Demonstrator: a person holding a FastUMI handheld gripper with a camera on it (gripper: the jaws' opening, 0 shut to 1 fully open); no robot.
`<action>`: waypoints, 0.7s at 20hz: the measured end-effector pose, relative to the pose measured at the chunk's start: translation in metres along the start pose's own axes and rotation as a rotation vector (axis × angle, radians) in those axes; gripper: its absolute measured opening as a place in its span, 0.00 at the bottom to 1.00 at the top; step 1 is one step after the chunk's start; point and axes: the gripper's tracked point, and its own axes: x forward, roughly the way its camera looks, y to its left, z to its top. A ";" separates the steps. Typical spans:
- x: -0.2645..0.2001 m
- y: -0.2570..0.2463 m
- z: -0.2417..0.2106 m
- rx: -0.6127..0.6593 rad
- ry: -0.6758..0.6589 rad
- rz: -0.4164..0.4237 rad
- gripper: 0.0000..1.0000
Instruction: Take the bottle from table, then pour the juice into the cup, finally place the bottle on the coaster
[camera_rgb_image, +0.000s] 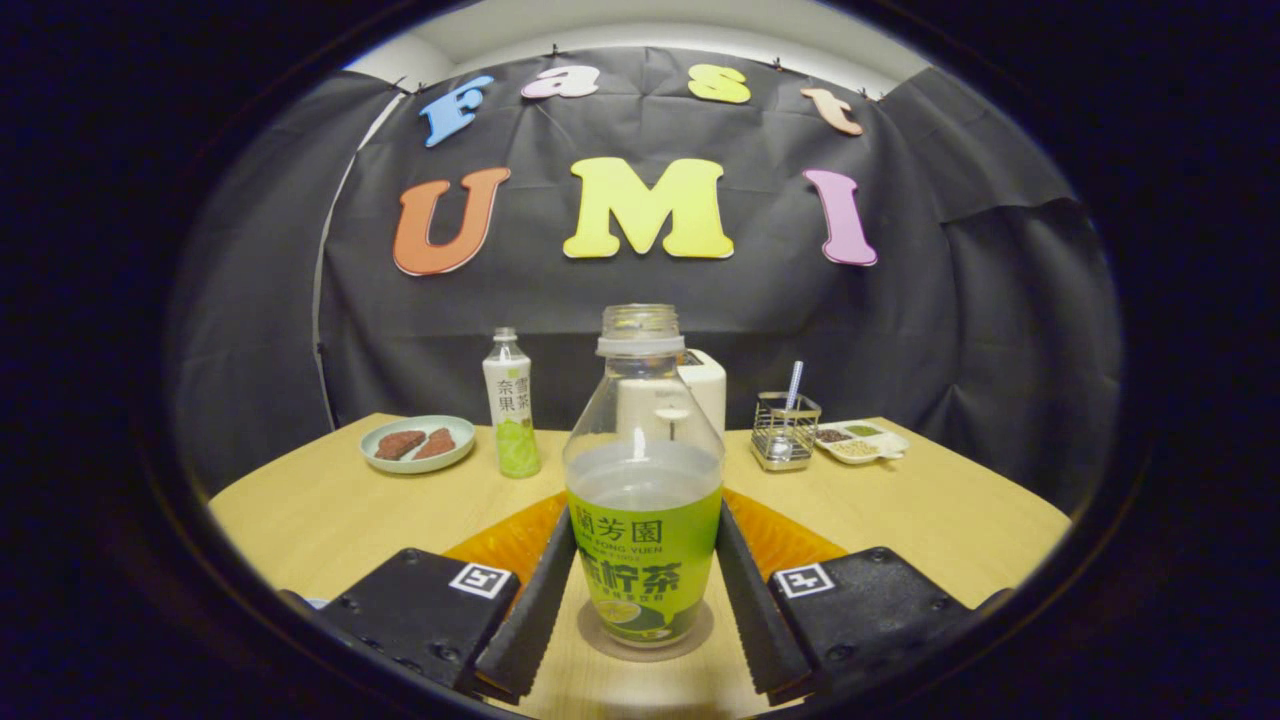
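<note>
While the gripper holds the bottle between its two fingers, both pads appear to press the label's sides, so the grip looks closed on it. The bottle stands upright, uncapped, its base touching a round brownish disc on the table; that disc is probably the coaster, though little of it shows. Upright suits an open neck, since the juice fills only about half. Just behind the bottle, on both sides, lies an orange mat. Beyond the bottle stands a white box, mostly hidden by it. To the bottle's far left stands a second bottle, and farther left a plate with two dark pieces. To its far right sit a wire holder with a straw and a sectioned tray. I cannot make out a cup, so whether pouring is done is uncertain.
</note>
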 end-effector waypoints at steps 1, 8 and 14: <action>0.003 -0.001 -0.006 0.005 0.012 0.001 0.81; 0.005 -0.003 -0.014 -0.010 0.055 0.016 0.87; -0.022 -0.008 0.001 0.020 0.029 0.021 1.00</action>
